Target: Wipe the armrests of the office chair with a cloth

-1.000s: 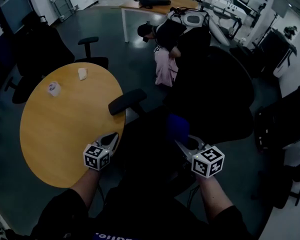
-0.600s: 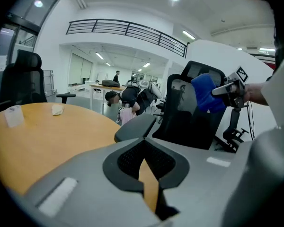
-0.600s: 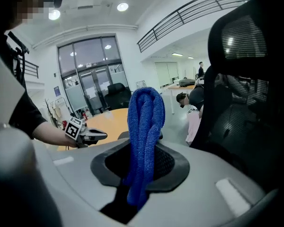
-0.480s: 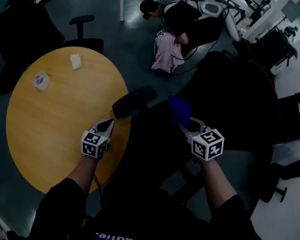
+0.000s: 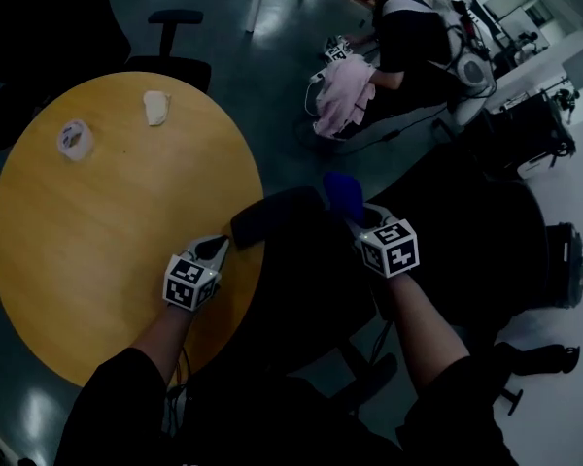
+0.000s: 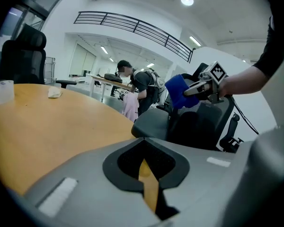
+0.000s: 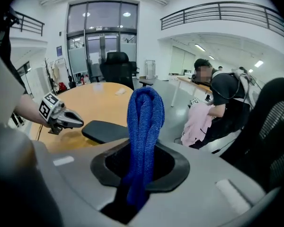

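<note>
The black office chair (image 5: 437, 260) stands right of a round wooden table (image 5: 97, 250). Its padded left armrest (image 5: 277, 215) lies close to the table's edge, and shows again as the armrest (image 7: 106, 130) and the armrest (image 6: 154, 122). My right gripper (image 5: 355, 216) is shut on a folded blue cloth (image 5: 343, 194), which hangs at the armrest's far right end; whether they touch I cannot tell. The cloth (image 7: 144, 122) sticks up between the jaws. My left gripper (image 5: 217, 250) is shut, holds nothing, and hovers over the table's edge just left of the armrest.
On the table's far side sit a small clear cup (image 5: 75, 139) and a crumpled white piece (image 5: 155, 107). A person (image 5: 408, 27) bends over pink fabric (image 5: 345, 105) on the floor beyond the chair. Other black chairs (image 5: 175, 17) stand at the back left.
The right gripper carried the blue cloth forward and left, from over the seat to the armrest's far end. The left gripper stayed by the table's edge. The head view tilted further down.
</note>
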A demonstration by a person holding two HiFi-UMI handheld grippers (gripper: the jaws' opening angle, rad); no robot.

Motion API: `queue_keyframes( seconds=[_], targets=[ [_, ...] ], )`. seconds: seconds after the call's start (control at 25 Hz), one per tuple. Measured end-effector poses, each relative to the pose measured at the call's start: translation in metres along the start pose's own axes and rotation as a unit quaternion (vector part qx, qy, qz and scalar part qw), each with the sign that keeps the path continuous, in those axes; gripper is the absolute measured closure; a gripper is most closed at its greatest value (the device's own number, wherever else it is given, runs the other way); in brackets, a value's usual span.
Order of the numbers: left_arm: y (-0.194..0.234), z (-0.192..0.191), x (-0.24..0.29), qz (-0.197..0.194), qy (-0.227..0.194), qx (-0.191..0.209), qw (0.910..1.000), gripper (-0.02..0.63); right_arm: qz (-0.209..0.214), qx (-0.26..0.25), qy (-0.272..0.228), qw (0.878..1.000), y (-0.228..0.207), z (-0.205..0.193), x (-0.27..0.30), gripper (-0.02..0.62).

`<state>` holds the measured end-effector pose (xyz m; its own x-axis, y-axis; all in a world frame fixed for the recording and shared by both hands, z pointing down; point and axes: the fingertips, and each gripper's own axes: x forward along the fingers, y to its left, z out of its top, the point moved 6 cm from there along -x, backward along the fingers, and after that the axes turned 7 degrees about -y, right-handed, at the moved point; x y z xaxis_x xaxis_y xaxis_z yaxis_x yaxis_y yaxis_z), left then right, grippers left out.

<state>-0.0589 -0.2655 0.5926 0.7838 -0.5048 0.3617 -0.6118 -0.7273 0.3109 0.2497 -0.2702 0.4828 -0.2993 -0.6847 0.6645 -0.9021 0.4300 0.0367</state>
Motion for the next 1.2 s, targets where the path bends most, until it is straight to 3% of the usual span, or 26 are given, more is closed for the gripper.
queue_keyframes(
  seconds=[0.2,0.52,0.8,0.96,1.2],
  targets=[
    [0.005,-0.002,0.009,-0.009,-0.006,-0.007,0.9999,0.586,-0.007,-0.076,0.048,0.996,-0.013,0.012,0.061,0.508],
    [0.004,-0.014,0.017,-0.027,-0.005,-0.016,0.9995,0.586,0.0,-0.126,0.123,0.984,-0.008,0.006,0.128,0.508],
    [0.007,-0.014,0.01,-0.035,-0.008,-0.023,0.9991,0.586,0.004,-0.152,0.096,0.984,0.026,0.019,0.136,0.508],
    [0.008,-0.02,0.008,-0.026,-0.006,-0.03,0.9992,0.586,0.054,-0.172,0.062,0.982,0.06,0.025,0.14,0.508],
    [0.009,-0.022,0.009,-0.023,-0.001,-0.024,0.9995,0.586,0.118,-0.224,0.038,0.967,0.126,0.031,0.149,0.508]
  ],
)
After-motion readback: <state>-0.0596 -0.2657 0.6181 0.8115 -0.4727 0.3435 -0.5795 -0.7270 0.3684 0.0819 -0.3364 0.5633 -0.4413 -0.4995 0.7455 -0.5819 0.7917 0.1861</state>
